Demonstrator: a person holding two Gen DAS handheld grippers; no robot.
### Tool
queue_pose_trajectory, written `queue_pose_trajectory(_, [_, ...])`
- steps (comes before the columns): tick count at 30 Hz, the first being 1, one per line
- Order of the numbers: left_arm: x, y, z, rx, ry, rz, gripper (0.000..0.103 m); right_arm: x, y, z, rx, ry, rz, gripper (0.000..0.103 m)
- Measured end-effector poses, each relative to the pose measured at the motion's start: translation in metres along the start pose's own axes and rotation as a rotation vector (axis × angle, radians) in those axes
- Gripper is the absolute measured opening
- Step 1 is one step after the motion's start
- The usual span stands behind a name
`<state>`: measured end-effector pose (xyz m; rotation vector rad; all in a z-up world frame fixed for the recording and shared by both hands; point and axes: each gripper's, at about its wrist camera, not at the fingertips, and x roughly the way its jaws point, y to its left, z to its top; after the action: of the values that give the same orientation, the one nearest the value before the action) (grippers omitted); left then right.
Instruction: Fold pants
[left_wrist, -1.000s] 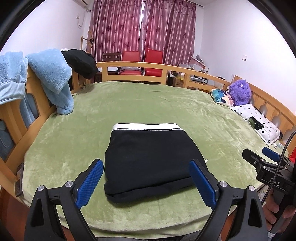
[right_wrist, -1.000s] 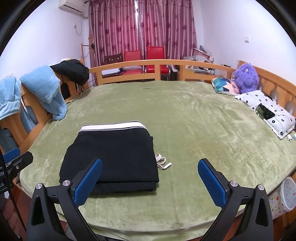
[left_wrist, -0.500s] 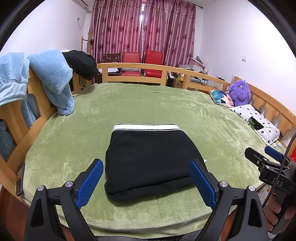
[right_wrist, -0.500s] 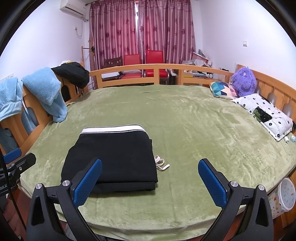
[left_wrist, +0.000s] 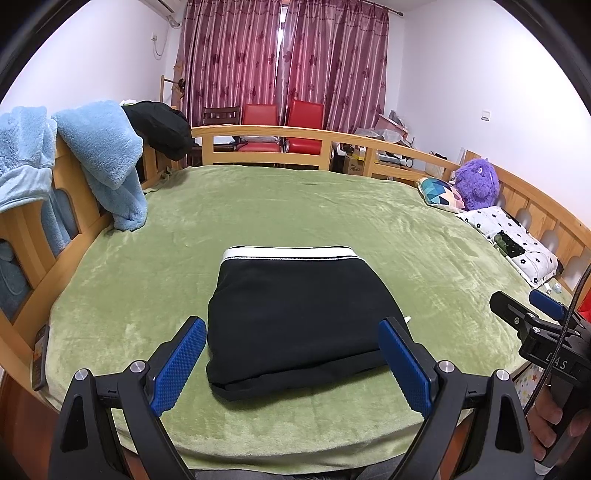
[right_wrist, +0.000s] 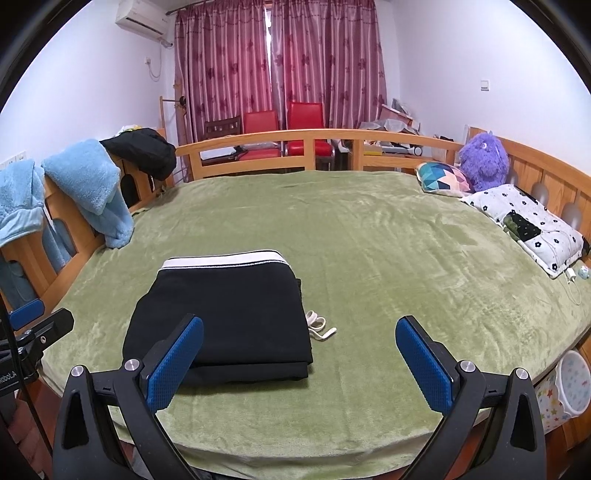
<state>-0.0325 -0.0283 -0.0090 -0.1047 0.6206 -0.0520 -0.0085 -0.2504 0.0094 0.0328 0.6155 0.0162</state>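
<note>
Beside folded pants (right_wrist: 221, 314), white drawstring (right_wrist: 319, 325) on green blanket (right_wrist: 388, 258).

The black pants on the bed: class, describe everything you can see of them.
The pants are black, soft-looking fabric, folded into a compact, roughly square stack with a white waistband along the far edge. They lie flat on the green blanket near its front edge. A white drawstring pokes out on the right side. Neither gripper touches them.
</note>
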Motion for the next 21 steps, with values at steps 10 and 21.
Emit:
queue_pose_trajectory(10, [-0.0019,0.0006,0.0011,-0.001,-0.001,-0.006,0.094,-0.0002,0.0009,-0.0006,0.001,-0.001,-0.003,0.102])
queue_pose_trajectory(21, [-0.0011,0.0010,0.0010,0.000,-0.001,-0.008,0.094,-0.0017,-0.0010,0.0003,0.001,-0.006,-0.001,0.102])
